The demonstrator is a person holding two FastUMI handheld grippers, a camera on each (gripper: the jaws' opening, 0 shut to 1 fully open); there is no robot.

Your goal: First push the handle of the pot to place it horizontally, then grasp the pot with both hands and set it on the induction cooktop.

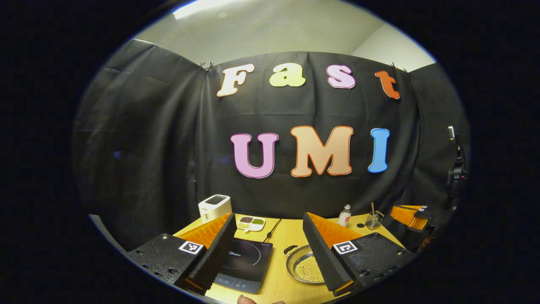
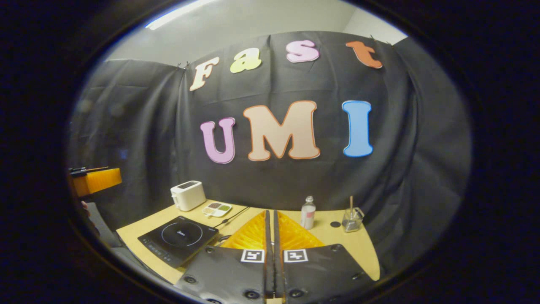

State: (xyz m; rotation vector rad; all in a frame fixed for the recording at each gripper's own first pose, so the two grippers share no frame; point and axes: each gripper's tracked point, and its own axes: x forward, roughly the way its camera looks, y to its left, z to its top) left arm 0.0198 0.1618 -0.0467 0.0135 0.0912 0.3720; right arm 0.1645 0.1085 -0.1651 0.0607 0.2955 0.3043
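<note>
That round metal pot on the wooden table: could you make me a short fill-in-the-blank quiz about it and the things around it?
1. The round metal pot sits ___ the black induction cooktop, on the table.
2. The left gripper has its fingers ___.
3. The right gripper has its fingers ___.
4. The white toaster stands ___ the cooktop.

Answers: beside; open; shut; behind

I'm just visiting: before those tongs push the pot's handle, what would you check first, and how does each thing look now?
1. Left tongs open, held above the table: ok.
2. Right tongs shut, fit for pushing: ok.
3. Pot on the table beside the induction cooktop: ok.
4. Cooktop surface bare, ready for the pot: ok.
5. Handle direction: cannot tell, partly hidden.
6. Small balls inside the pot may roll: cannot tell.
</note>
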